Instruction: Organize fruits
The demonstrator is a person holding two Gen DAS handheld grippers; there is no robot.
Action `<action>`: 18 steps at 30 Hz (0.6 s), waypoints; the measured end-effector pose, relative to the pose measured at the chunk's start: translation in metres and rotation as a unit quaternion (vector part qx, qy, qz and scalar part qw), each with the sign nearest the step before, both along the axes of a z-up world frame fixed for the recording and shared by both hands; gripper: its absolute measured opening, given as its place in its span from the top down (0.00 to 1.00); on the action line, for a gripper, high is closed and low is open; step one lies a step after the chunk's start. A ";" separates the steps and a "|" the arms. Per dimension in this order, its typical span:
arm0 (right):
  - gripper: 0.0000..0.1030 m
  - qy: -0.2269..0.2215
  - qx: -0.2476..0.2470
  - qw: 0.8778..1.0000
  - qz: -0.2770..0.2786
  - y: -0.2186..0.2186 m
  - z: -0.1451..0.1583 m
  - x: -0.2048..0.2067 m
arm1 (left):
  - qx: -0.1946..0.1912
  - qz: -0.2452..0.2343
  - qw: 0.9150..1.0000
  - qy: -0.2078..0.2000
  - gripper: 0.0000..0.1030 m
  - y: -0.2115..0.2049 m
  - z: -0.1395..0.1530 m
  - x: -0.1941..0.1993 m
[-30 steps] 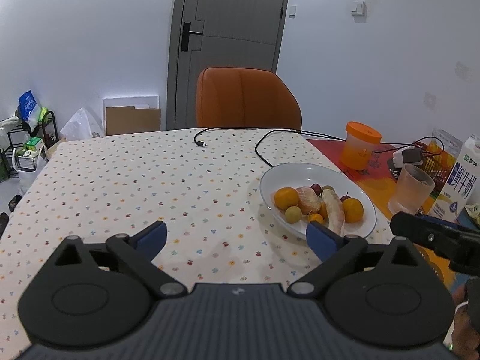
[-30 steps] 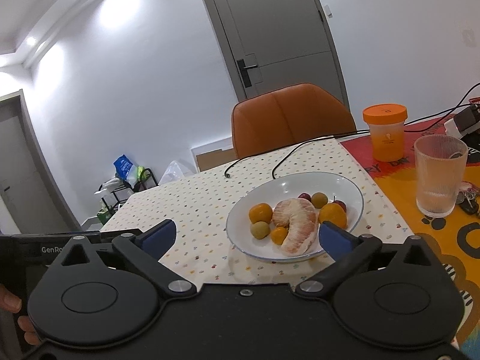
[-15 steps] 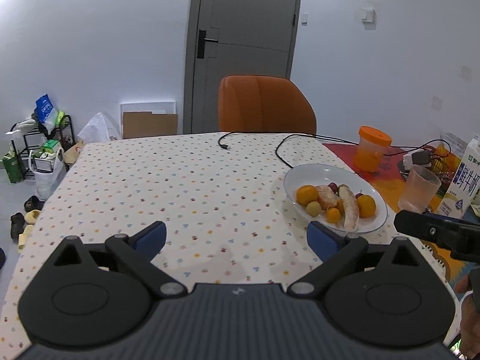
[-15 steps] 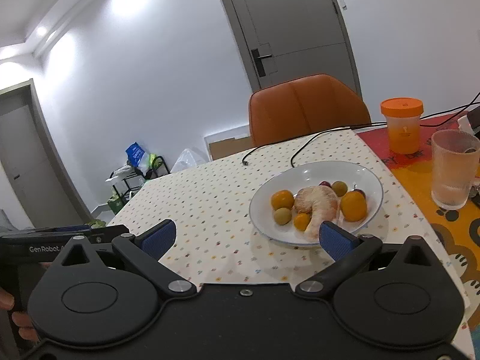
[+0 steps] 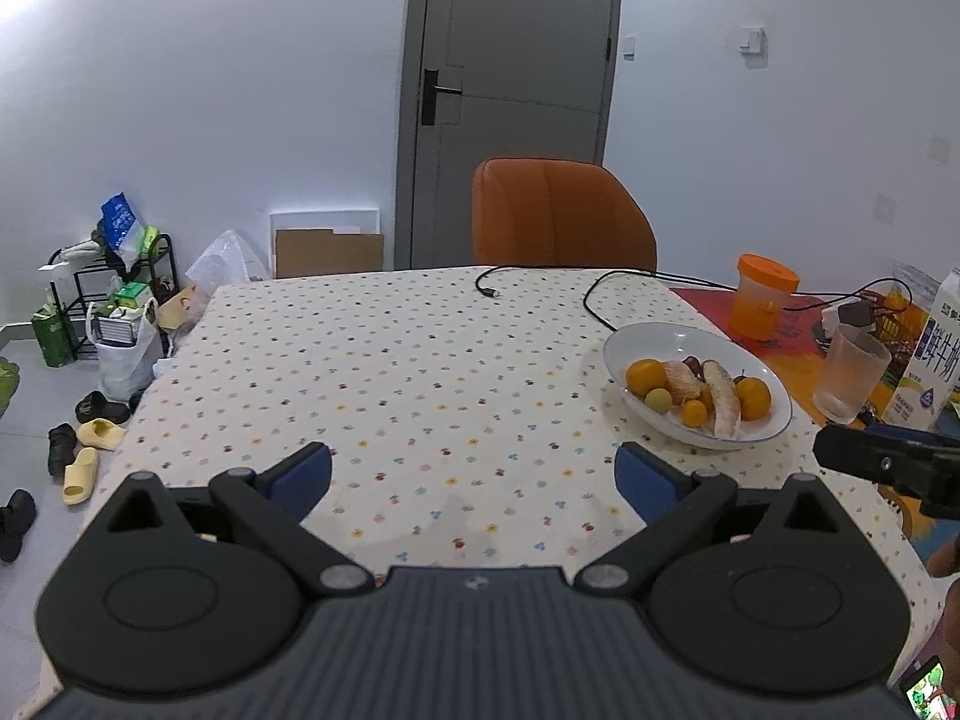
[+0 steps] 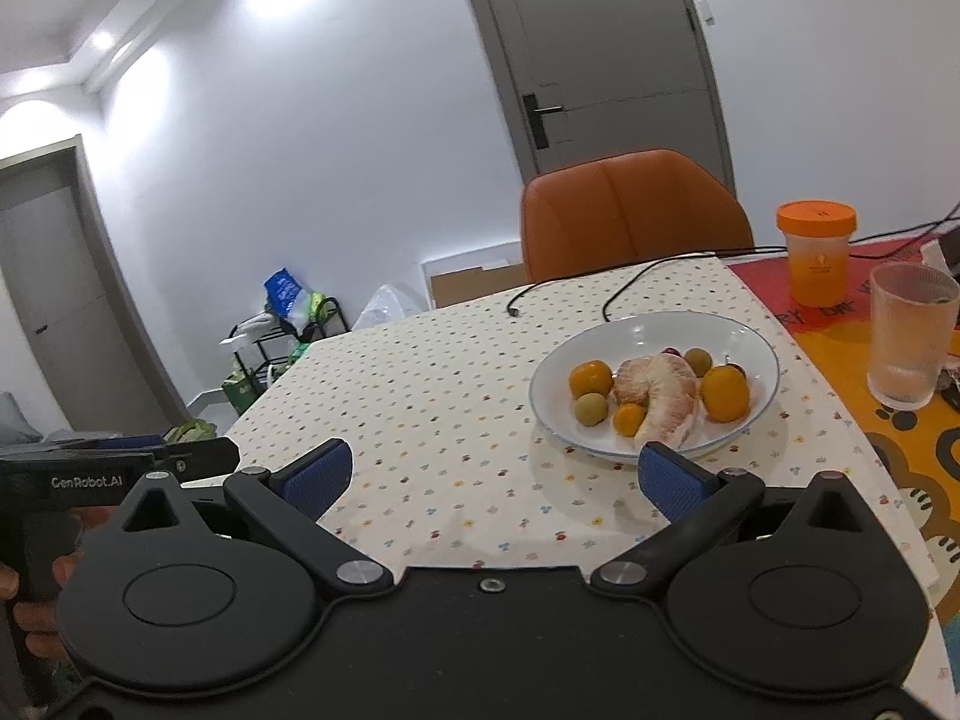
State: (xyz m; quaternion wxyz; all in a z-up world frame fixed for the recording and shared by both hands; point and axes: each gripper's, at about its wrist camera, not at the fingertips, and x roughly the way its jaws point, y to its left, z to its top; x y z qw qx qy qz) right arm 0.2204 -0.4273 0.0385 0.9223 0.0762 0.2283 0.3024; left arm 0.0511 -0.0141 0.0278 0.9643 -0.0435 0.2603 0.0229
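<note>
White plate [image 6: 753,339], orange fruit [image 6: 725,393], floral-dotted cream tablecloth [image 5: 390,372], orange chair [image 5: 558,213].

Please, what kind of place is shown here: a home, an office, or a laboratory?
Most likely a home dining area: a table with a flowered tablecloth, a white plate of fruit beside a milk carton, and slippers on the floor.

White lettering reading "GenRobot.AI" runs along the black body of the left tongs [image 6: 90,480] seen from the right wrist view — and the milk carton [image 5: 936,354] at the far right of the surface carries large Chinese characters, 鲜牛奶, on its blue-and-white face.
</note>
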 end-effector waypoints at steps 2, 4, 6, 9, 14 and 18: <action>0.00 -0.003 -0.001 1.000 0.002 0.002 0.001 -0.002 | 0.001 0.005 1.000 -0.001 0.03 0.003 0.000 -0.005; 0.00 -0.002 0.000 1.000 0.005 0.004 0.002 -0.004 | 0.000 0.008 1.000 -0.002 0.03 0.005 0.000 -0.009; 0.00 -0.002 0.001 1.000 0.009 0.006 0.002 -0.005 | 0.000 0.008 1.000 -0.002 0.03 0.007 0.001 -0.013; 0.00 -0.002 0.000 1.000 0.014 0.009 0.003 -0.008 | 0.004 0.012 1.000 -0.004 0.03 0.010 0.001 -0.018; 0.00 -0.004 -0.002 1.000 0.020 0.014 0.003 -0.011 | 0.003 0.017 1.000 -0.004 0.03 0.015 0.001 -0.023; 0.00 -0.002 -0.005 1.000 0.024 0.018 0.000 -0.011 | 0.002 0.023 1.000 -0.001 0.03 0.019 -0.002 -0.023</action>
